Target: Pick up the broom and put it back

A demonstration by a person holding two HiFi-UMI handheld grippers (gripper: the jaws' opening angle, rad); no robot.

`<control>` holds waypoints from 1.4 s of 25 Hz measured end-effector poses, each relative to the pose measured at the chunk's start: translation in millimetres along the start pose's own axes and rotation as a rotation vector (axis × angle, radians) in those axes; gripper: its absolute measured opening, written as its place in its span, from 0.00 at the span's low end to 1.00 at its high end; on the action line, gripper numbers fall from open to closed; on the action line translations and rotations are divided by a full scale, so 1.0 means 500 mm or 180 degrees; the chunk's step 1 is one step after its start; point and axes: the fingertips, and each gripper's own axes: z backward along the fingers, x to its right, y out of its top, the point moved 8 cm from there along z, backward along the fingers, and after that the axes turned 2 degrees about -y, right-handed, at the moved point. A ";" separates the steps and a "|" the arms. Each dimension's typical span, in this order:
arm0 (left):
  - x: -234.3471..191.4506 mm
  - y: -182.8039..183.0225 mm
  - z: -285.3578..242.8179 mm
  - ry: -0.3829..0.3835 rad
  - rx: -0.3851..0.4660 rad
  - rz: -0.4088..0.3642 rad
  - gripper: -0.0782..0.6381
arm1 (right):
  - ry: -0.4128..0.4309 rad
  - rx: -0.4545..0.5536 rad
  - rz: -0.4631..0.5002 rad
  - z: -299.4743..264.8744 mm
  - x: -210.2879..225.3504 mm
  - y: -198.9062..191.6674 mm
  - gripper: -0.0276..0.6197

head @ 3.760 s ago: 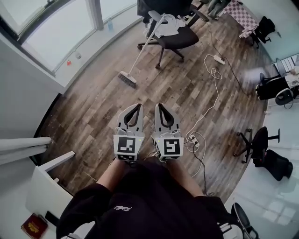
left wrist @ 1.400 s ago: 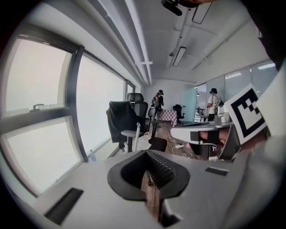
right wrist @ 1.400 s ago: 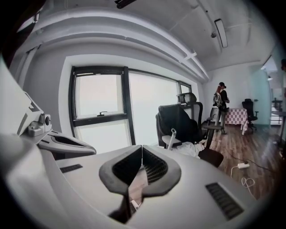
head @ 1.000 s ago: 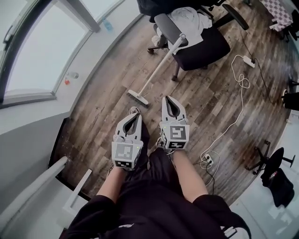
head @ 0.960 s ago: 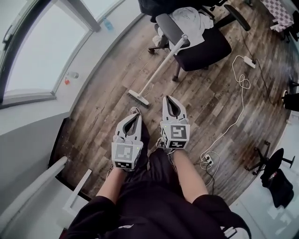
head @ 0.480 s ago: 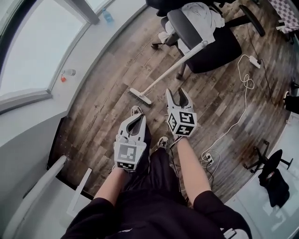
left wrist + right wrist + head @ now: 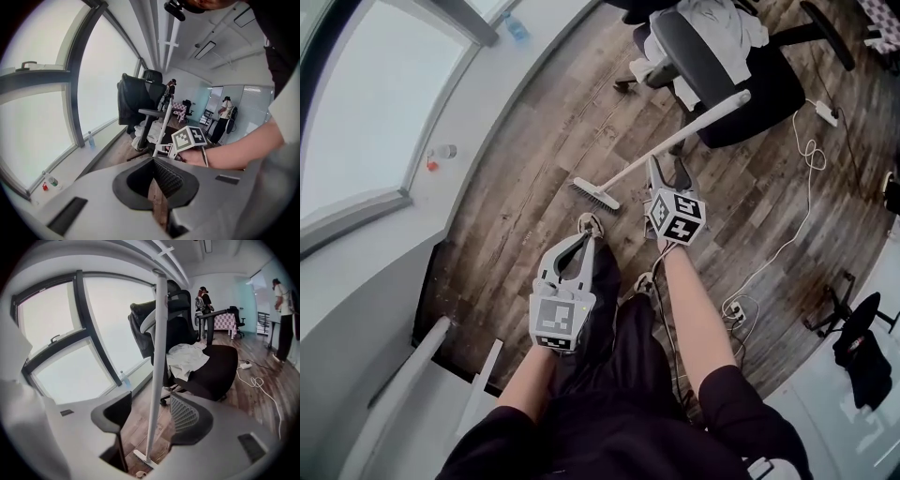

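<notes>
A white-handled broom (image 7: pixel 675 141) leans against a black office chair (image 7: pixel 731 84), its brush head (image 7: pixel 595 194) on the wooden floor. My right gripper (image 7: pixel 666 172) stands open; its jaws have just been opening. In the right gripper view the handle (image 7: pixel 157 371) runs upright between the two jaws of the right gripper (image 7: pixel 150 401), and neither pad presses on it. The brush head (image 7: pixel 143 459) shows below. My left gripper (image 7: pixel 581 246) is lower and to the left, shut with nothing in it. In the left gripper view, the left gripper (image 7: pixel 153 161) points toward the handle (image 7: pixel 164 126).
A white cloth (image 7: pixel 187 359) lies on the chair seat. A white cable and power strip (image 7: pixel 797 178) trail over the floor to the right. A window ledge (image 7: pixel 487 112) with a bottle (image 7: pixel 514 26) runs along the left. People stand at the room's far end.
Both grippers moved forward and down toward the broom. The right gripper went from shut to open and now straddles the handle. The left gripper stayed shut.
</notes>
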 end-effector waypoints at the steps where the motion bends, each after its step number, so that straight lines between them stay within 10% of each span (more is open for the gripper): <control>1: -0.005 0.002 -0.002 -0.0017 -0.0007 0.0009 0.11 | -0.0021 0.0015 0.0032 -0.015 0.000 -0.001 0.43; 7: -0.043 0.009 0.020 0.0025 -0.0001 0.0046 0.11 | -0.0196 -0.0014 0.0166 -0.076 0.006 -0.015 0.43; 10: -0.063 0.008 0.033 0.0102 0.0008 0.0093 0.11 | -0.0246 0.0069 0.0326 -0.082 0.002 -0.007 0.21; 35: 0.052 0.007 0.120 0.0295 0.0289 -0.0064 0.11 | 0.0513 0.0778 0.1252 0.182 -0.108 0.000 0.18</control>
